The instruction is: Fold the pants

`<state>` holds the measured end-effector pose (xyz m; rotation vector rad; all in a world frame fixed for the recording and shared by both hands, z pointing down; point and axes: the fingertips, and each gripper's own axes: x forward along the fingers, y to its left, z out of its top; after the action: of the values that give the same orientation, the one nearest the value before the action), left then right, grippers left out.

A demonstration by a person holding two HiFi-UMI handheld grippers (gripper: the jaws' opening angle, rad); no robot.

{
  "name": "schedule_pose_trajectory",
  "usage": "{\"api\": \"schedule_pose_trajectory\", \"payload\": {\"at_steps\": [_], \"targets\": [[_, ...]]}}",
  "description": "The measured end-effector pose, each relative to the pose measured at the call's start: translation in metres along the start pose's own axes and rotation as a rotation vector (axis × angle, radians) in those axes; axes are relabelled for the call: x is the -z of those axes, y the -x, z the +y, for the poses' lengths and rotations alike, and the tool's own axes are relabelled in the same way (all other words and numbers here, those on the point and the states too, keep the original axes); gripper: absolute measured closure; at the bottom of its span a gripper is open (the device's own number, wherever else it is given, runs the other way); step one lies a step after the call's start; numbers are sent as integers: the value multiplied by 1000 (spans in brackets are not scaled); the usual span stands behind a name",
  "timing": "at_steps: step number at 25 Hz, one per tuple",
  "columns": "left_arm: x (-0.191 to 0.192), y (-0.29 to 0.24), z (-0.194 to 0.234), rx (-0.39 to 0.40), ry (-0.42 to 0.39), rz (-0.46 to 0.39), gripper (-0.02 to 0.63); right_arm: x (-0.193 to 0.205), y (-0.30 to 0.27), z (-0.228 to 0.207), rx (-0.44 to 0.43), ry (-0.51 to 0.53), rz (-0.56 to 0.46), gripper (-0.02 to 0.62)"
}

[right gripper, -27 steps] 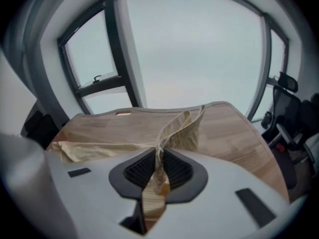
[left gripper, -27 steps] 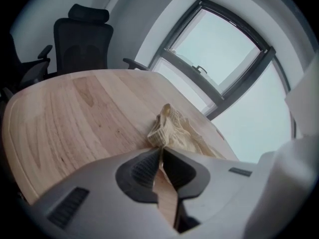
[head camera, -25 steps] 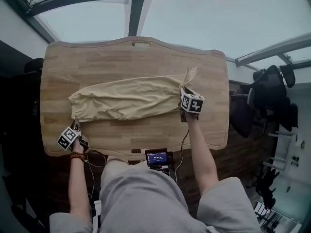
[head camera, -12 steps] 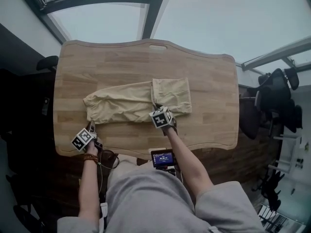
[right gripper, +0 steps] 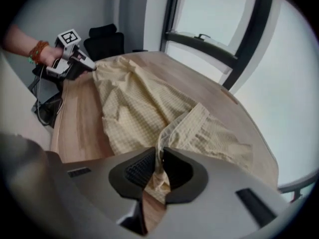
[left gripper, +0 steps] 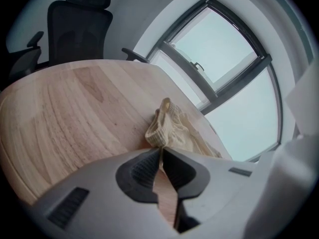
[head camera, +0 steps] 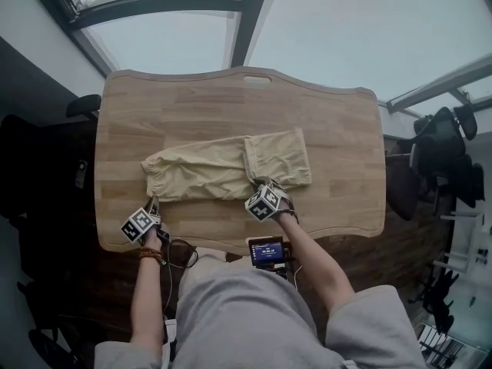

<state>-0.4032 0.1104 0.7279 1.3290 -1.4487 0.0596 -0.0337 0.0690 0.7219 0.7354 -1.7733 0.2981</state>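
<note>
Beige checked cloth pants lie on the pale wooden table, spread ahead of both grippers. Right gripper grips the folded-over edge, and left gripper pinches the far corner.

The pants are a thin, soft woven cloth, matt, with a fine check in the weave and a ribbed band at the hem, and the surface lies creased and rumpled. The table is wood joined in long strips, its grain plain to see, smooth with a low satin sheen. The left gripper and right gripper have shells of smooth, matt grey plastic. Their pads are black and finely ridged. The chair is black and dull, perhaps fabric or mesh, though it is too blurred to be sure.
</note>
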Motion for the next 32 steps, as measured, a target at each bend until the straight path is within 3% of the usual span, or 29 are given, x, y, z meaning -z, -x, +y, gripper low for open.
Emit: {"api": "schedule_pose_trajectory", "payload": {"at_steps": [2,3,5,7,10,13,16,19,22,25,29,30,32], "targets": [[0,0,0,2,3,6,577,3,-6,20,-80,86,8,533],[-2,1,0,1,1,8,577,-2,-3,30,-135,131,-26,487],[-4,3,0,4,-9,16,577,-19,18,46,-244,194,-150,442],[-5,4,-1,8,-19,29,577,-40,43,44,-306,168,-299,422],[-5,4,1,-1,-26,36,577,-60,36,-3,-211,22,-378,423],[-2,2,3,-29,15,25,577,-56,-13,-51,-111,-117,-281,417],[1,0,0,-57,49,12,577,-48,-51,-64,-121,-206,-183,405],[-5,5,-1,-62,41,6,577,-62,-48,-65,-125,-203,-203,399],[-8,5,-2,-42,30,14,577,-64,-19,-76,-69,-242,-273,412],[-9,5,-2,-27,19,26,577,-41,-2,-64,-31,-207,-268,463],[-8,4,0,-30,21,21,577,5,-16,-20,-41,-35,-191,493],[-7,4,1,-35,32,16,577,9,-15,-17,-29,-22,-199,503],[-8,5,2,-46,59,-6,577,6,-5,-20,-4,-92,-253,506]]}}
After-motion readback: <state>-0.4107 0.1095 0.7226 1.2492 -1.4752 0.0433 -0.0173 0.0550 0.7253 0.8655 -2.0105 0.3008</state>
